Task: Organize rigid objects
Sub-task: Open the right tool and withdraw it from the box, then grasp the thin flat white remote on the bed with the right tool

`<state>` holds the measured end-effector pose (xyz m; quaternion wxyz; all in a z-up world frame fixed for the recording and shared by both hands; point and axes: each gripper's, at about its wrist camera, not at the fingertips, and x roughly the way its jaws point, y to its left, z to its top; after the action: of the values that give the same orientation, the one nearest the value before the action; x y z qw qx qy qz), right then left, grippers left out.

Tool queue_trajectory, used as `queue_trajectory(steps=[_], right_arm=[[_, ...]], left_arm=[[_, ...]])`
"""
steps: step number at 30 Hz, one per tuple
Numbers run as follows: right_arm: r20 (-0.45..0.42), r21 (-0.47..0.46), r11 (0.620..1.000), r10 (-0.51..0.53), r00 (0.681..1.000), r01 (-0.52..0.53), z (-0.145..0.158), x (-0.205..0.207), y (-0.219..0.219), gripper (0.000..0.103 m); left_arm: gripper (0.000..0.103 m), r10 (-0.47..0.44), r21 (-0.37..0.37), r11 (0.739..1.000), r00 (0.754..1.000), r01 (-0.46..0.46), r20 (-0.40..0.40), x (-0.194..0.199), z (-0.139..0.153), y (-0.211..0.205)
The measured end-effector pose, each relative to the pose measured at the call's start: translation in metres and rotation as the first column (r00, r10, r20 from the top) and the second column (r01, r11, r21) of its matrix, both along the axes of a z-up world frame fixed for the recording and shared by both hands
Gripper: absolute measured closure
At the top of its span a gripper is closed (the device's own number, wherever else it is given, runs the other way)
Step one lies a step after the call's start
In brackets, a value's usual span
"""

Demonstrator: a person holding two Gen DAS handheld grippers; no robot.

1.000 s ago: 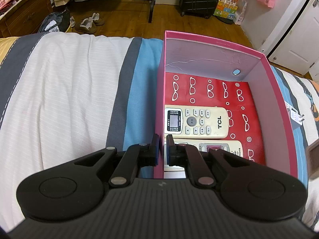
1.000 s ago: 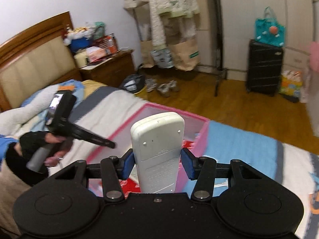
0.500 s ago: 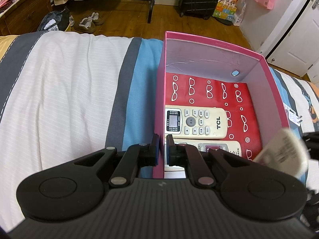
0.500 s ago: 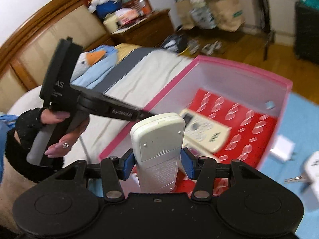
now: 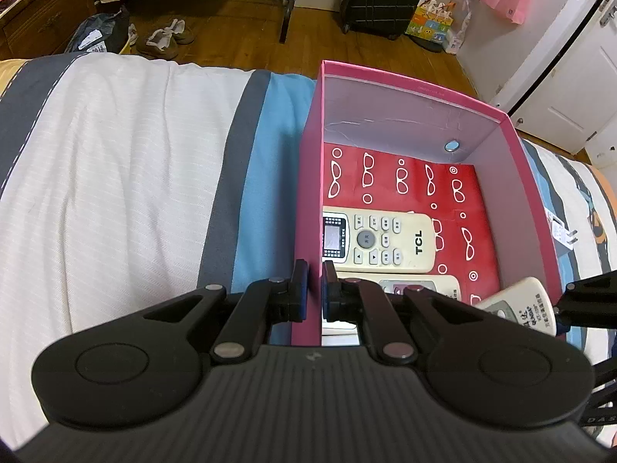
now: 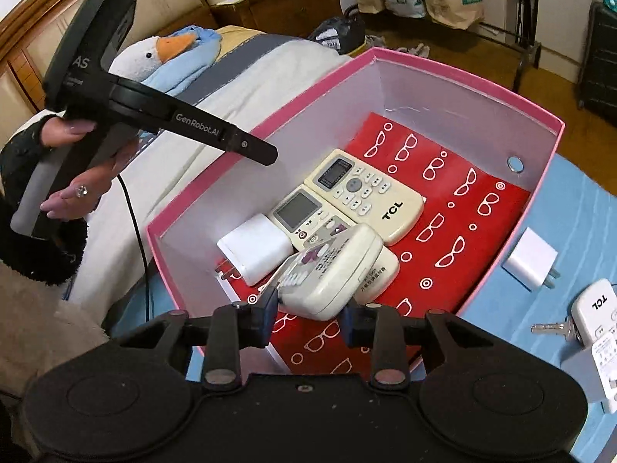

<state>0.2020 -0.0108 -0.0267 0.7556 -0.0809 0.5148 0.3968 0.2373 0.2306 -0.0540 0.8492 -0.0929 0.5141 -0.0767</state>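
A pink box (image 5: 401, 115) with a red glasses-print floor stands on the bed. In it lie a cream TCL remote (image 6: 370, 193), a second remote (image 6: 300, 212) and a white charger (image 6: 254, 247). My left gripper (image 5: 315, 289) is shut on the box's left wall. My right gripper (image 6: 308, 310) reaches into the box's near end. Its jaws are closing on the near end of a white remote (image 6: 331, 270), which lies tilted, buttons up, across the second remote. The same remote (image 5: 524, 305) shows at the box's right edge in the left wrist view.
On the blue stripe right of the box lie a white charger (image 6: 532, 258), a small TCL remote (image 6: 594, 308) with a key, and another white device (image 6: 601, 362). A goose plush (image 6: 166, 54) lies near the headboard. A person's hand (image 6: 77, 193) holds the left gripper's handle.
My right gripper came down into the box with the white remote, which tipped from upright to lying tilted with its buttons up, and the jaws narrowed. The left gripper kept still.
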Motion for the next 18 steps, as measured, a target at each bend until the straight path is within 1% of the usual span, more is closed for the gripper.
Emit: queue_trajectory(steps=[2,3,5,6,7,10,11,14,16,18], right_arm=[[-0.020,-0.015,1.000,0.001,1.000,-0.001,0.003,-0.002,0.003,0.070],[-0.044,-0.033,0.999,-0.010,0.999,0.008,0.005,-0.004,0.006,0.071],[-0.086,-0.045,0.999,-0.015,0.996,0.011,0.007,-0.008,0.010,0.071],[-0.095,-0.042,0.999,-0.006,0.995,0.002,0.010,-0.011,0.011,0.069],[-0.091,-0.047,0.999,-0.002,0.996,-0.002,0.014,-0.014,0.012,0.069],[-0.039,-0.103,0.995,-0.018,0.999,0.014,0.027,-0.021,0.008,0.066],[-0.029,-0.105,0.994,-0.022,0.999,0.019,0.030,-0.022,0.005,0.066],[-0.010,-0.068,0.997,-0.040,0.999,0.039,0.042,-0.025,-0.010,0.066],[0.024,-0.038,0.997,-0.065,0.998,0.066,0.053,-0.029,-0.025,0.066],[0.059,0.019,0.994,-0.106,0.993,0.105,0.063,-0.033,-0.045,0.066]], left_arm=[[0.097,0.000,-0.002,1.000,1.000,0.000,0.000,0.000,0.000,0.000],[0.097,0.000,-0.002,1.000,1.000,0.000,0.000,0.000,0.000,0.000],[0.097,0.001,-0.007,1.000,1.000,-0.001,0.000,0.000,0.000,0.001],[0.097,0.001,-0.009,1.000,1.000,-0.001,-0.001,0.000,0.000,0.001],[0.097,0.001,-0.010,1.000,1.000,-0.001,0.000,0.000,-0.001,0.001],[0.097,0.000,-0.008,1.000,1.000,0.000,0.001,0.000,0.000,0.001],[0.097,0.000,-0.008,1.000,1.000,0.000,0.002,0.000,0.000,0.001],[0.097,0.003,-0.018,1.000,1.000,-0.003,0.006,-0.001,-0.001,0.002],[0.097,0.001,-0.026,1.000,1.000,-0.001,0.005,-0.002,-0.001,0.004],[0.097,-0.004,-0.024,1.000,1.000,0.004,0.005,-0.002,0.000,0.004]])
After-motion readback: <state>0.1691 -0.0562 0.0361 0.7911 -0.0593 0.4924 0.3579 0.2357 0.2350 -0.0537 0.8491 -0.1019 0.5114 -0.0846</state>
